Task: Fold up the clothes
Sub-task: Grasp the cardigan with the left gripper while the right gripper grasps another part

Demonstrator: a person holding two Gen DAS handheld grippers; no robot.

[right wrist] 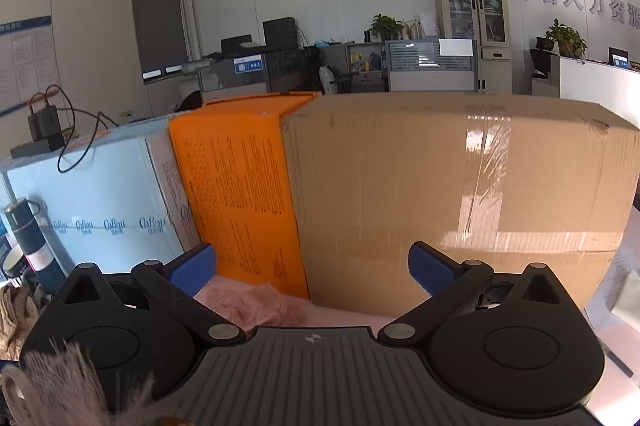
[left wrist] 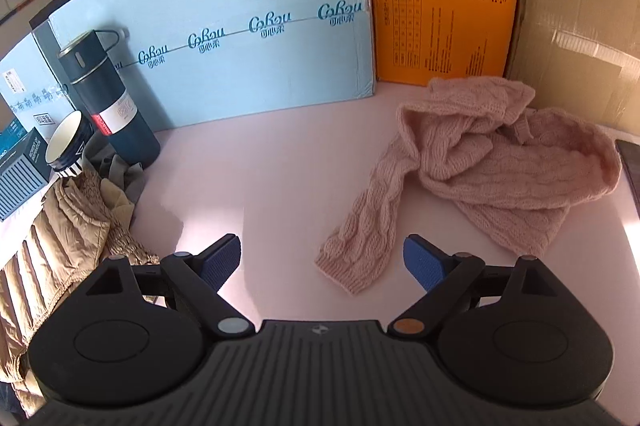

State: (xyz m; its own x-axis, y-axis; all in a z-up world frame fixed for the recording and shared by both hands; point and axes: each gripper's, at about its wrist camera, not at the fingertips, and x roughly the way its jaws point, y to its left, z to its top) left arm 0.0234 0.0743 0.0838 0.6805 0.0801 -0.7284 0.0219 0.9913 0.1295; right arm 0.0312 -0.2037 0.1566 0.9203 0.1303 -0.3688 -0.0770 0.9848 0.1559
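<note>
Here, pink cable-knit sweater point(left wrist: 492, 162) crumpled, seemingly unfolded, left tool point(left wrist: 322, 260), right tool point(right wrist: 312, 272) spread, empty

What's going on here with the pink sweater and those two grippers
A person holding a gripper in each hand is set to fold clothes, but nothing is gripped right now. The pink knit sweater lies crumpled and unfolded on the pink table, one sleeve trailing toward the left gripper, whose jaws stand open above the table. The right gripper is also open and empty, pointing at the brown cardboard box behind the table. A quilted tan jacket waits at the left edge.
</note>
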